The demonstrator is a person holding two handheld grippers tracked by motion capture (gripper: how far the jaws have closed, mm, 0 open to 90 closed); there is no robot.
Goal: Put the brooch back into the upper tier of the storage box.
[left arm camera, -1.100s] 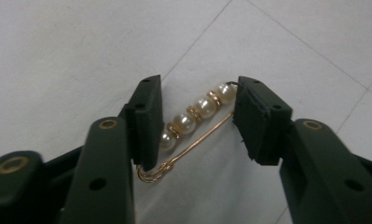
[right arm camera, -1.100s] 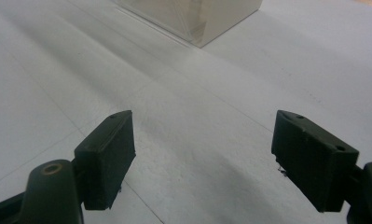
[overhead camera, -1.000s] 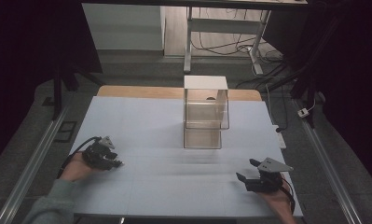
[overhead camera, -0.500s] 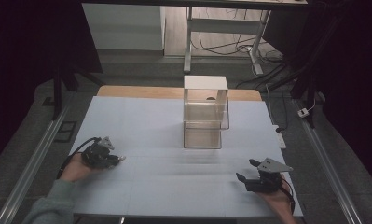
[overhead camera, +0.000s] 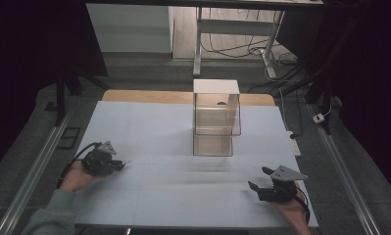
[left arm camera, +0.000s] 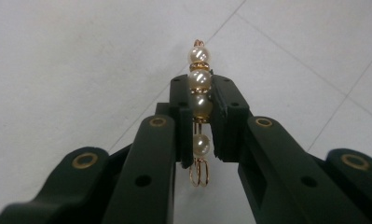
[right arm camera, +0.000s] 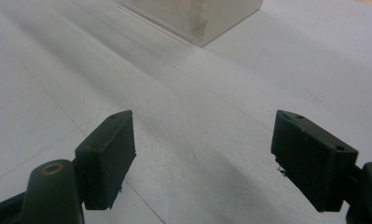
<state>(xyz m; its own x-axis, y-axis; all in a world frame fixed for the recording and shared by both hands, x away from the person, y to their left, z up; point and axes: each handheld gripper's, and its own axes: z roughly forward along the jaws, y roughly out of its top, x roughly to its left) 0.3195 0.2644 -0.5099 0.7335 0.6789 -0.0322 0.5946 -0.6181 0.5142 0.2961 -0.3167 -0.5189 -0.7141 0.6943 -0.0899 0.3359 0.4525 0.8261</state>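
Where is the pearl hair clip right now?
The pearl hair clip is pinched between the left gripper's jaws, low over the white table cover at the near left, left of the clear box.

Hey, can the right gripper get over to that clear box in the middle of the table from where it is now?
Probably yes. The right gripper is open and holds nothing, and only bare white table cover lies between it and the clear box.

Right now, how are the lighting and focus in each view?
High view: dark surroundings, the table evenly lit, the clear box faintly reflective. Left gripper view: the pearl pin sharp with bright highlights, the near fingers soft. Right gripper view: the open right gripper casts soft shadows, and the box corner is blurred.
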